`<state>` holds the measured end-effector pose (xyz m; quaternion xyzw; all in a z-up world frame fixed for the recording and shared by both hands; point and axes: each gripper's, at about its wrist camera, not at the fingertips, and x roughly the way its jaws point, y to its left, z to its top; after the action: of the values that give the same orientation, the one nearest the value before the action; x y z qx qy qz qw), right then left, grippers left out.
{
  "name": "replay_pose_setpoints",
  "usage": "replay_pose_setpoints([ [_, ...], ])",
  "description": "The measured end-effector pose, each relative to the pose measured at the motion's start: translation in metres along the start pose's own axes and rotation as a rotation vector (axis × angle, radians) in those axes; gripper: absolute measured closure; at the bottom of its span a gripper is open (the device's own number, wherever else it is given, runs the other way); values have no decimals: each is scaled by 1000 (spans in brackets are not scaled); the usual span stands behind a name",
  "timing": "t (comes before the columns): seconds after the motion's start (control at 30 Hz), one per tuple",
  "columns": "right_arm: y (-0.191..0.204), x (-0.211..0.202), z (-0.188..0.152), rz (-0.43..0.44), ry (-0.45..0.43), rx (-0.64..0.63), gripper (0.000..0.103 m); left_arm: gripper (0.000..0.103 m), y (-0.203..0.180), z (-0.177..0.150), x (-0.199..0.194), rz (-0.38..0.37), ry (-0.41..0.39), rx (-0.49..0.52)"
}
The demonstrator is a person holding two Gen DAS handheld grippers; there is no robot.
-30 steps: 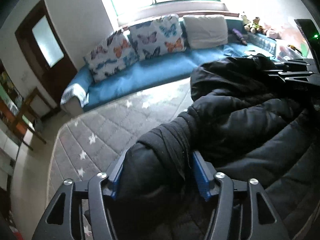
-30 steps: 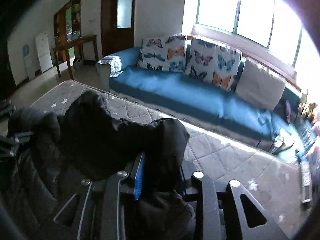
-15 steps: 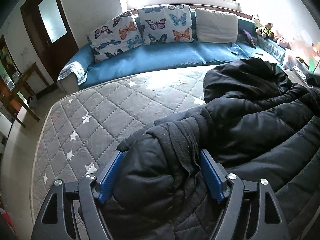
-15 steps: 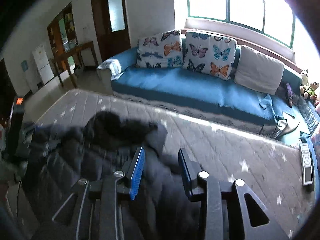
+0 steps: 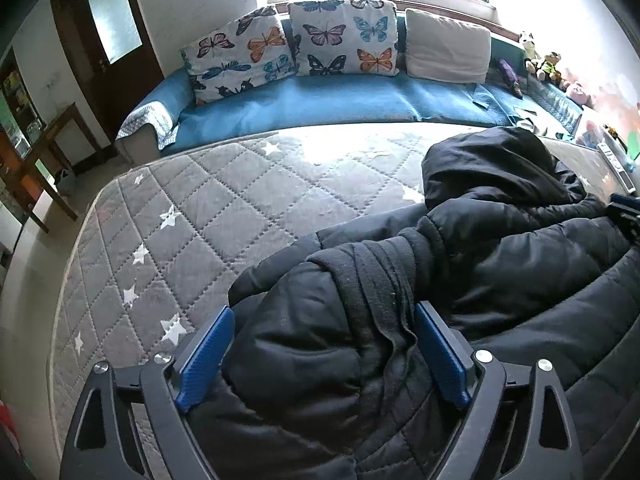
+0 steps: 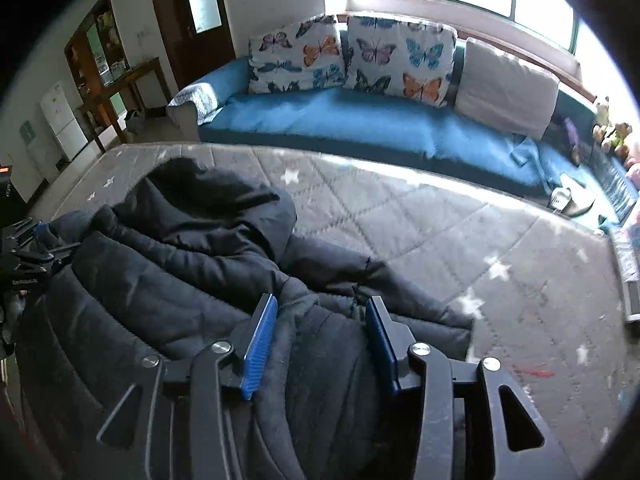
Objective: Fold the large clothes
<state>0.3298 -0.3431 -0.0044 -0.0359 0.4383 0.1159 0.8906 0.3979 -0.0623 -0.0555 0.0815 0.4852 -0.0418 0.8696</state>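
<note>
A black hooded puffer jacket (image 5: 500, 248) lies bunched on the grey star-quilted mattress (image 5: 224, 208). My left gripper (image 5: 322, 312) stands wide open around the jacket's sleeve cuff, which fills the gap between the blue pads. In the right wrist view the jacket (image 6: 168, 256) lies flat with its hood toward the sofa. My right gripper (image 6: 322, 304) is open just above the jacket, with fabric lying under the gap. The left gripper shows at the far left edge of the right wrist view (image 6: 24, 248).
A blue sofa (image 5: 320, 100) with butterfly cushions (image 5: 340, 40) runs along the mattress's far side under the window. Plush toys (image 5: 548, 64) sit at its right end. A wooden table (image 6: 116, 92) and a dark door stand at the far left. A remote (image 6: 632, 280) lies on the mattress's right edge.
Both grippers lowered the jacket onto the mattress. My right gripper let go of the fabric it held a second ago. My left gripper's jaws have spread wider around the sleeve.
</note>
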Motion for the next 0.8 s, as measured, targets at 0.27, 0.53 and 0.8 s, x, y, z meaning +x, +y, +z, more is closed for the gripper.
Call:
replay_pose_setpoints([
  [0.27, 60, -26, 3, 133, -41, -138, 52, 4, 6, 0, 6, -8, 3, -19],
  [0.53, 67, 30, -5, 110, 106, -123, 52, 2, 6, -1, 2, 8, 0, -25],
  [0.8, 92, -25, -10, 108, 51, -182, 50, 4, 3, -14, -58, -1, -89, -36],
])
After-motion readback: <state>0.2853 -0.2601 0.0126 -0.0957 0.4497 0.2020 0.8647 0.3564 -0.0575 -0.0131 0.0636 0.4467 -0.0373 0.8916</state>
